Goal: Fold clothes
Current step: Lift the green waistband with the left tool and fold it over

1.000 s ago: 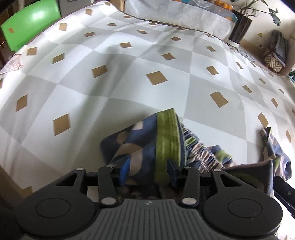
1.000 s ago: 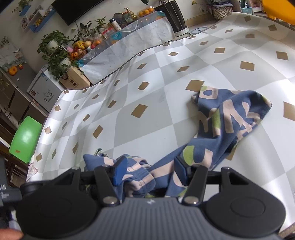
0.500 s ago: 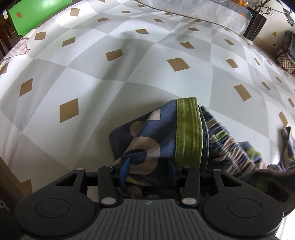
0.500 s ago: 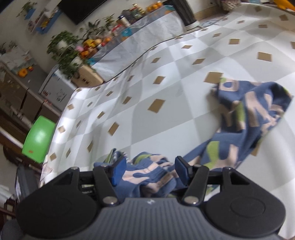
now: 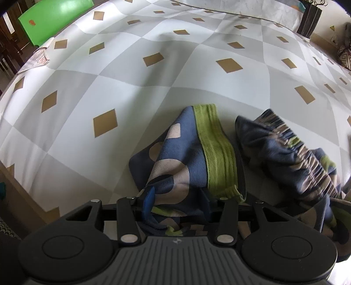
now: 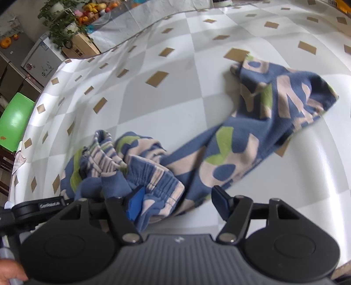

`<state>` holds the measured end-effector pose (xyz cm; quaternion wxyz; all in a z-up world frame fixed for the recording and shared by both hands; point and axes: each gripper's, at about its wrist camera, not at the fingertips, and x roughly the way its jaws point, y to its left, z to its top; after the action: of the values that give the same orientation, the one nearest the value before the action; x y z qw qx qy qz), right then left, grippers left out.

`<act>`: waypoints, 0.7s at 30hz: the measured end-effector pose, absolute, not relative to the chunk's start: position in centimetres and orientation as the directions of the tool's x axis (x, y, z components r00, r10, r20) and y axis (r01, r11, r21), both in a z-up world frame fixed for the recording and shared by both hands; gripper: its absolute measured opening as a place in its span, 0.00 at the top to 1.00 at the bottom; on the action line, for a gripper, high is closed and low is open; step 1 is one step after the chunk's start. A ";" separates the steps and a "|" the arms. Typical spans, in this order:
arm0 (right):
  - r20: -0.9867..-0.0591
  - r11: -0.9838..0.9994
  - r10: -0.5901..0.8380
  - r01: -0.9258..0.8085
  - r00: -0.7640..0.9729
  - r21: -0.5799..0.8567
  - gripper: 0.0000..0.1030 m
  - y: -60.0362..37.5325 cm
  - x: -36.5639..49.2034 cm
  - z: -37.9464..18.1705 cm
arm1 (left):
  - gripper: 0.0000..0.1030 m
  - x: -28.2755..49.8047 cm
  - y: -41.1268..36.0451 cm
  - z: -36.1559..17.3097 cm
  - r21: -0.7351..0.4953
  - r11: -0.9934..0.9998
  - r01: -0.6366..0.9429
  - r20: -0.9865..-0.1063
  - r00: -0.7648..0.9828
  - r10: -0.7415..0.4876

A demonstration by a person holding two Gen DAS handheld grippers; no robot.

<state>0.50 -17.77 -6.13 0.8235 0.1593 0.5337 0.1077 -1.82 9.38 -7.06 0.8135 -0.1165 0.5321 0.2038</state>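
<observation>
Between both tongs, bunched patterned trousers.

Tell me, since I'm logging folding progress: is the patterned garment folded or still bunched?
Still bunched, not folded. The patterned garment lies crumpled on the checkered table cover, its elastic waistband gathered in a heap and one leg trailing out twisted.

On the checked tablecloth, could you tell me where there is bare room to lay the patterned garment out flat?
The tablecloth is bare beyond the patterned garment, toward the green chair and the far edge. It is crowded nearest both grippers, where the bunched waistband and green cuff lie.
</observation>
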 end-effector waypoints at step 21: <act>-0.747 0.869 0.384 0.061 0.543 0.491 0.36 -21.7 0.2 -2.1 | 0.56 -4.1 7.4 -2.3 -0.195 0.913 -0.357 -0.855 0.518 0.020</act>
<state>0.15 -21.68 -2.10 0.8456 0.2375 0.4685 0.0954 -4.11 7.44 -2.28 0.8533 -0.1763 0.4781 0.1106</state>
